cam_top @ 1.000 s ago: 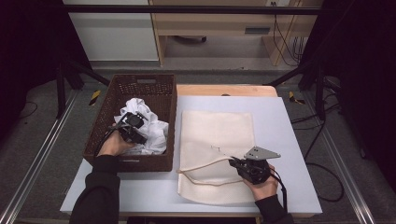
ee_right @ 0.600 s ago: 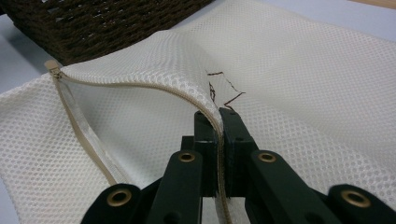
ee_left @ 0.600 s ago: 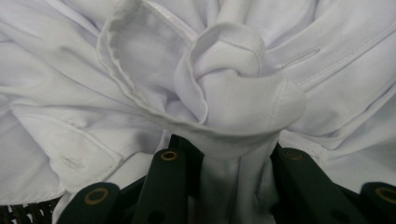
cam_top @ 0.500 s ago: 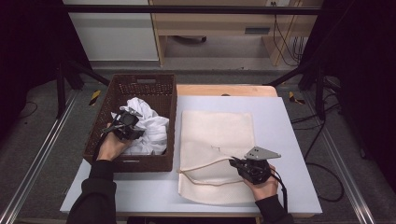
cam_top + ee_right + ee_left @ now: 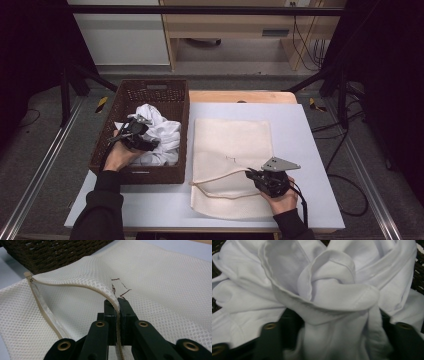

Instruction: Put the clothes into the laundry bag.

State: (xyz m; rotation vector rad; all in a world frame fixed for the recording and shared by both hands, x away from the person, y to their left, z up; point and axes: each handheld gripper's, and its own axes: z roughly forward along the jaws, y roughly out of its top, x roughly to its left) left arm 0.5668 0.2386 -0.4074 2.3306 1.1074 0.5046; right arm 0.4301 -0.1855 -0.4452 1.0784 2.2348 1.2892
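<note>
Clamping the zipper edge of the cream mesh laundry bag (image 5: 160, 287) on the worktop (image 5: 310, 130), the right tool (image 5: 117, 302) lifts it. The left tool (image 5: 137, 135), jaws just opening, straddles white crumpled cloth (image 5: 322, 290) in the brown wicker basket (image 5: 150, 92).

The high view looks forward and down over the table (image 5: 310, 150). The gripper views sit close: left at white cloth (image 5: 324, 302), right at mesh bag (image 5: 162, 290).
</note>
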